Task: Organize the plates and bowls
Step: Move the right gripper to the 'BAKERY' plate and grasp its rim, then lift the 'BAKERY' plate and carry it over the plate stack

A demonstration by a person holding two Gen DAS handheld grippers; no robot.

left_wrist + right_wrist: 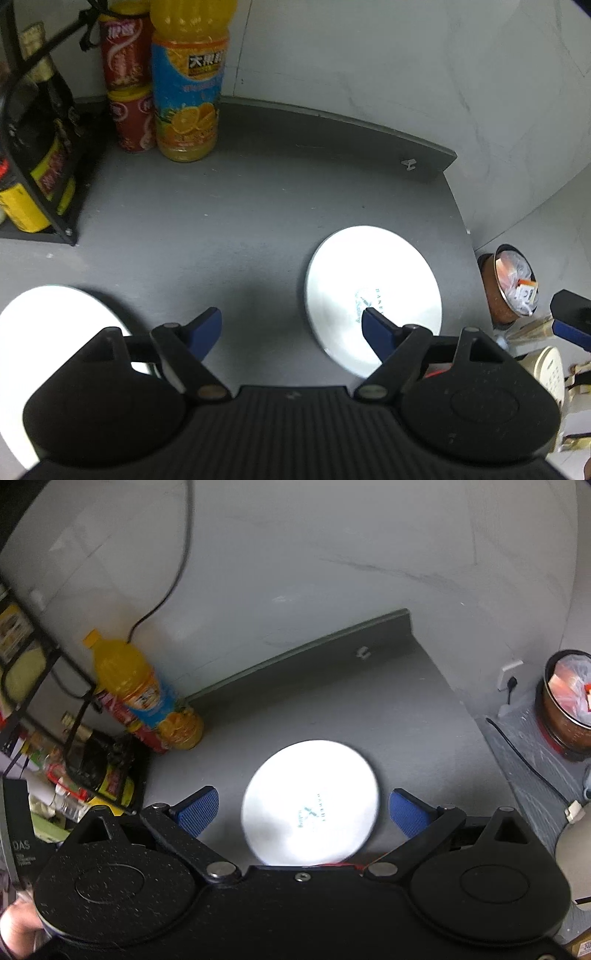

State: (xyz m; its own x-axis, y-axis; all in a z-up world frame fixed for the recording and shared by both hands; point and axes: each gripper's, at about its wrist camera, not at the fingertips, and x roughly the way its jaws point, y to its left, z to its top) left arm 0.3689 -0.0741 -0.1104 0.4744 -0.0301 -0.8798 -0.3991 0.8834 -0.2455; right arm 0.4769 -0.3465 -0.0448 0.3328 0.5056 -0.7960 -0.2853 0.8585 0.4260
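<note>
A white plate with a small printed logo (373,291) lies on the grey table at the right. It also shows in the right wrist view (310,801), below and between the open fingers of my right gripper (301,812). A second white plate (55,317) lies at the left, partly hidden under my left gripper body. My left gripper (291,328) is open and empty above the table between the two plates; its right fingertip (376,328) overlaps the logo plate. A bit of the right gripper (570,321) shows at the far right.
An orange juice bottle (188,81) and two stacked red cans (129,85) stand at the back left by the wall. A black rack with bottles (33,155) stands at the left. A bin with rubbish (511,284) sits on the floor past the table's right edge (465,229).
</note>
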